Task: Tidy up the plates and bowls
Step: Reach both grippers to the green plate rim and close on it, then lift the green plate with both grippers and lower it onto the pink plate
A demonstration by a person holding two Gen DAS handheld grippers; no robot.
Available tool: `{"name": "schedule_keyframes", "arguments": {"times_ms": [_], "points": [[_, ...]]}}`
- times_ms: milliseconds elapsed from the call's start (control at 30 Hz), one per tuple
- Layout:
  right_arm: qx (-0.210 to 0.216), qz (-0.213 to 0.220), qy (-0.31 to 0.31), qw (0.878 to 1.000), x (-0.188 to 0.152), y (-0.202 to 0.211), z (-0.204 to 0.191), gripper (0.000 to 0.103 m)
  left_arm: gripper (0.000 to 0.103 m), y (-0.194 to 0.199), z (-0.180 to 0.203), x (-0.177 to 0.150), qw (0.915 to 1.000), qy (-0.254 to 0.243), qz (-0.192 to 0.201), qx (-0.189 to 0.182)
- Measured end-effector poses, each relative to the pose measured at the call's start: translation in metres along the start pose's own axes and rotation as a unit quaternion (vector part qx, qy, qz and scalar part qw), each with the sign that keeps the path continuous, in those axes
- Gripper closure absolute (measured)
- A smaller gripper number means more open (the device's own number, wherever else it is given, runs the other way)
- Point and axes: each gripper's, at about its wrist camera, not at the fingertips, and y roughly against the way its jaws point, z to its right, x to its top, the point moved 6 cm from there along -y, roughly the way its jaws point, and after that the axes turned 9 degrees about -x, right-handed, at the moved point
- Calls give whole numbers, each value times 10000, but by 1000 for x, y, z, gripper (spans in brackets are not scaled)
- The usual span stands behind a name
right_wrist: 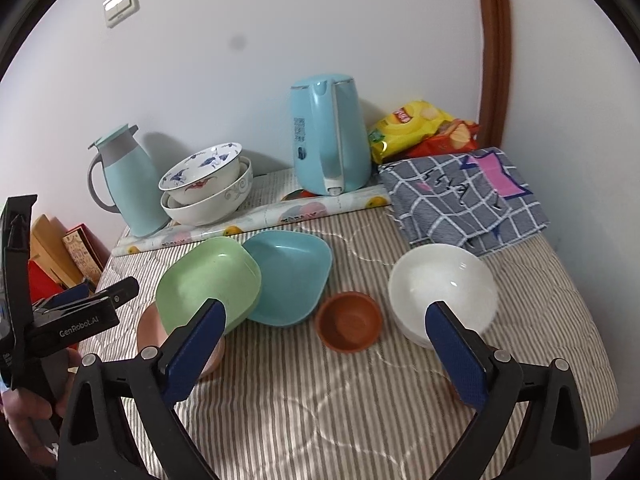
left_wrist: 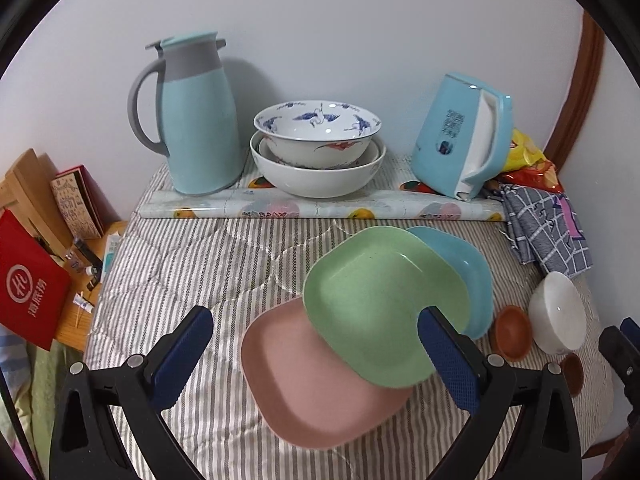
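Observation:
A green plate (left_wrist: 376, 300) lies overlapping a pink plate (left_wrist: 316, 384) and a blue plate (left_wrist: 468, 268) on the striped cloth. My left gripper (left_wrist: 316, 352) is open above the pink plate, its right finger over the green plate's edge. In the right wrist view the green plate (right_wrist: 204, 280), blue plate (right_wrist: 292, 276), a small brown bowl (right_wrist: 348, 324) and a white bowl (right_wrist: 440, 284) lie ahead. My right gripper (right_wrist: 324, 344) is open and empty just before the brown bowl. Two stacked patterned bowls (left_wrist: 316, 148) stand at the back.
A blue thermos jug (left_wrist: 192, 120) and a blue kettle (left_wrist: 460, 136) stand by the wall behind a rolled mat (left_wrist: 320, 208). A checked cloth (right_wrist: 464, 196) and snack bags (right_wrist: 420, 128) lie at the back right. Boxes (left_wrist: 36, 272) sit left of the table. A second small brown bowl (left_wrist: 572, 372) lies near the right edge.

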Motion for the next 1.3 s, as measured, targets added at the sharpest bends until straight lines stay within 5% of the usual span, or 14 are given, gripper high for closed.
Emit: {"name": "schedule_keyframes", "arguments": {"times_ms": [500, 767, 933, 1100, 1167, 1233, 1300], "points": [[194, -441, 371, 9982, -1, -84, -51, 27, 4, -72, -23, 6, 9993, 62, -371, -45], [244, -658, 416, 9967, -3, -114, -72, 31, 16, -101, -28, 7, 9985, 58, -520, -183], [316, -814, 457, 9951, -10, -130, -82, 35, 34, -114, -32, 1, 9972, 175, -655, -304], [555, -1042, 479, 9919, -17, -143, -95, 59, 51, -116, -27, -2, 9965, 132, -666, -483], [614, -1105, 460, 9909, -21, -146, -97, 77, 62, -115, -23, -2, 9959, 99, -663, -601], [756, -1118, 355, 9902, -21, -145, -99, 84, 79, -114, -17, -2, 9952, 21, -687, -697], [695, -1104, 343, 9909, -21, -143, -100, 85, 81, -111, -13, -2, 9960, -78, -653, -608]]}}
